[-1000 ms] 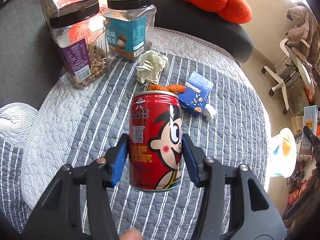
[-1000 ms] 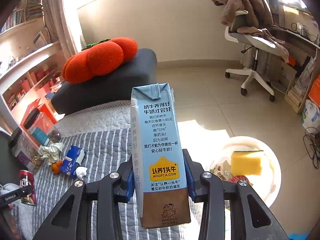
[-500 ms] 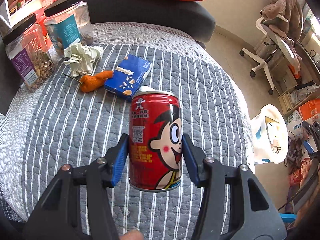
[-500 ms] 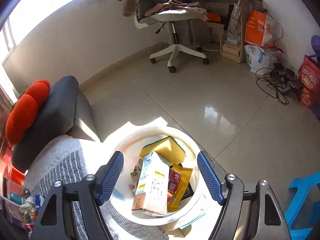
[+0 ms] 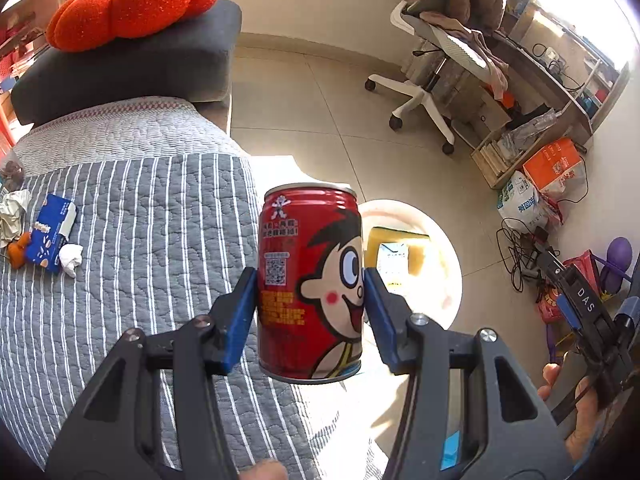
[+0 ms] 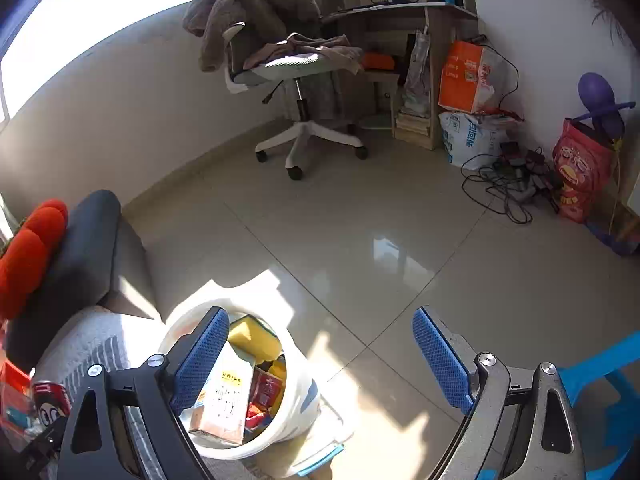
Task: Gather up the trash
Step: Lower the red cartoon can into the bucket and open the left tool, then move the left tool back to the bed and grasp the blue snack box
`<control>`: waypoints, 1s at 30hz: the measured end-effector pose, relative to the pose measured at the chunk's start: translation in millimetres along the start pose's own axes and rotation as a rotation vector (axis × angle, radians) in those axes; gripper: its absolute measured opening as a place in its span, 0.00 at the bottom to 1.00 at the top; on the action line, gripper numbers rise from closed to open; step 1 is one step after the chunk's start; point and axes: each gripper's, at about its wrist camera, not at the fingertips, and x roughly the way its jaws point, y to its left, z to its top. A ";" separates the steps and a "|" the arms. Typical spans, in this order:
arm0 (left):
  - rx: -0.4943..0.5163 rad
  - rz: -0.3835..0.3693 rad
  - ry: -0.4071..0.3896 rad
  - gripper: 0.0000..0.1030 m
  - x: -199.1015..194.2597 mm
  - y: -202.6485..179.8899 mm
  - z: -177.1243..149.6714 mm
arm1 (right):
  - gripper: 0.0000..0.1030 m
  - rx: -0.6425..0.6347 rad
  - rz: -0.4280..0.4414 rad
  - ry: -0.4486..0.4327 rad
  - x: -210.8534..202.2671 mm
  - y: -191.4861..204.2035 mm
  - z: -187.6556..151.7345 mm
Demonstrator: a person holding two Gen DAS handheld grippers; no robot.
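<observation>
Currently we are gripping the upright can (image 5: 310, 284) in our left gripper (image 5: 310, 304), near the bin (image 5: 448, 256). Our right gripper (image 6: 320, 356) is hanging wide open, empty, beside the bin (image 6: 296, 412).

Red cartoon can (image 5: 310, 280) upright, clamped; milk carton (image 6: 224, 404) inside white bin (image 6: 296, 416).
</observation>
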 end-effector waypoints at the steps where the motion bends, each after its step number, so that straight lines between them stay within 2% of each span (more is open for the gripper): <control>1: 0.018 -0.009 -0.001 0.53 2.3 -11.5 3.2 | 0.92 0.008 -0.003 -0.004 -1.4 -4.1 1.7; 10: 0.119 -0.040 0.007 0.53 30.1 -69.4 21.5 | 0.92 0.098 -0.011 -0.014 -4.3 -35.5 12.7; 16: 0.143 -0.084 0.097 0.53 56.0 -88.2 21.9 | 0.92 0.138 -0.006 -0.027 -7.7 -45.7 16.7; 19: 0.144 -0.085 0.103 0.54 56.7 -87.1 18.1 | 0.92 0.139 -0.005 -0.027 -7.8 -45.2 16.3; 21: 0.145 -0.088 0.104 0.59 54.4 -85.0 15.0 | 0.92 0.139 -0.006 -0.031 -8.0 -44.8 16.3; 24: 0.143 -0.073 0.096 0.59 48.7 -75.6 10.3 | 0.92 0.130 0.000 -0.034 -8.2 -39.7 16.6; 30: 0.107 -0.047 0.077 0.61 35.0 -45.5 9.3 | 0.92 0.029 0.003 -0.032 -8.6 -4.1 8.2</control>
